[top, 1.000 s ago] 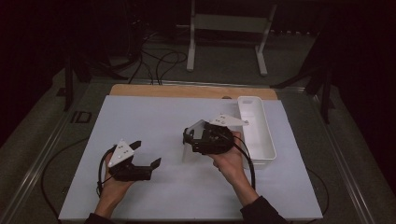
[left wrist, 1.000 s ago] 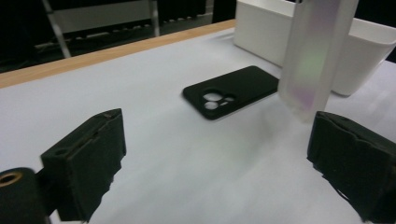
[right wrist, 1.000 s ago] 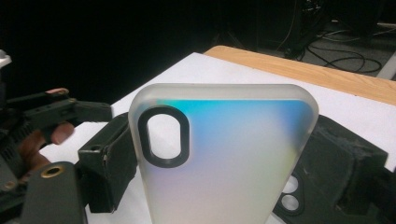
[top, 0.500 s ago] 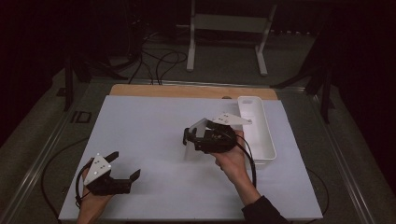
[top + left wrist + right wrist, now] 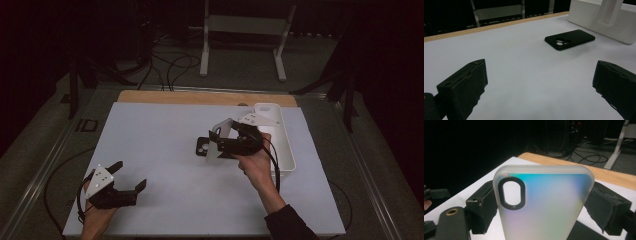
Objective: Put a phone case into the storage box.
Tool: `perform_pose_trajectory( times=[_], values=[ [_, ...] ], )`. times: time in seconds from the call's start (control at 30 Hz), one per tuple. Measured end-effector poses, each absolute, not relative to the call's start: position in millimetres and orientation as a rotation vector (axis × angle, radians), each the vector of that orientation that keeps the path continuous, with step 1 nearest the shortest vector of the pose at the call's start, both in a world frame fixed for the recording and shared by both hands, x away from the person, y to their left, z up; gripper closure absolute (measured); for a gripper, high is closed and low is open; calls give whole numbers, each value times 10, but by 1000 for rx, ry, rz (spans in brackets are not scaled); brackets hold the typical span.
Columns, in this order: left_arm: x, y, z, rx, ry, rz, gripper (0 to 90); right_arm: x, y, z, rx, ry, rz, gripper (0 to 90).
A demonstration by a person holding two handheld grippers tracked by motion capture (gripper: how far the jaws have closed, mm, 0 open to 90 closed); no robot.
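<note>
White bin (image 5: 286, 150) just beside the right gripper (image 5: 216, 145) — cables (image 5: 170, 65) beyond.

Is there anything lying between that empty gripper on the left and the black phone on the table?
Nothing visible does. In the left gripper view, bare white table runs from the open left gripper to the black phone. The white bin sits beyond the phone, not in the path.

The frosted translucent phone case (image 5: 541, 205) stands upright between the pads (image 5: 607, 207) of the right gripper (image 5: 220, 145), showing an iridescent blue-pink sheen and a black-ringed oval camera cutout near its top corner. The black phone (image 5: 570, 39) lies flat, camera side up, mid-table, just beside the white bin (image 5: 282, 137).
</note>
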State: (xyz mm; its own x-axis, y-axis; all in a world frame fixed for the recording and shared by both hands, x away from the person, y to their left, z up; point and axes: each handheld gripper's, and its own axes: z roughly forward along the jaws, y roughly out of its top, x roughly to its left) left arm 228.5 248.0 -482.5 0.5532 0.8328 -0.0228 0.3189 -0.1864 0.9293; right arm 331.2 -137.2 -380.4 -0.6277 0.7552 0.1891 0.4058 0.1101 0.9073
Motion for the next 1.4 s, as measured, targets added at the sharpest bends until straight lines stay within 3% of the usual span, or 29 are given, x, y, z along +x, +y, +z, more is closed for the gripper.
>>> perform_pose_trajectory(
  times=[1.4],
  values=[
    [2278,2449,-4826,1772,971,662,7,4032,-1941,-3468,1286,1881,1324,169]
  ],
)
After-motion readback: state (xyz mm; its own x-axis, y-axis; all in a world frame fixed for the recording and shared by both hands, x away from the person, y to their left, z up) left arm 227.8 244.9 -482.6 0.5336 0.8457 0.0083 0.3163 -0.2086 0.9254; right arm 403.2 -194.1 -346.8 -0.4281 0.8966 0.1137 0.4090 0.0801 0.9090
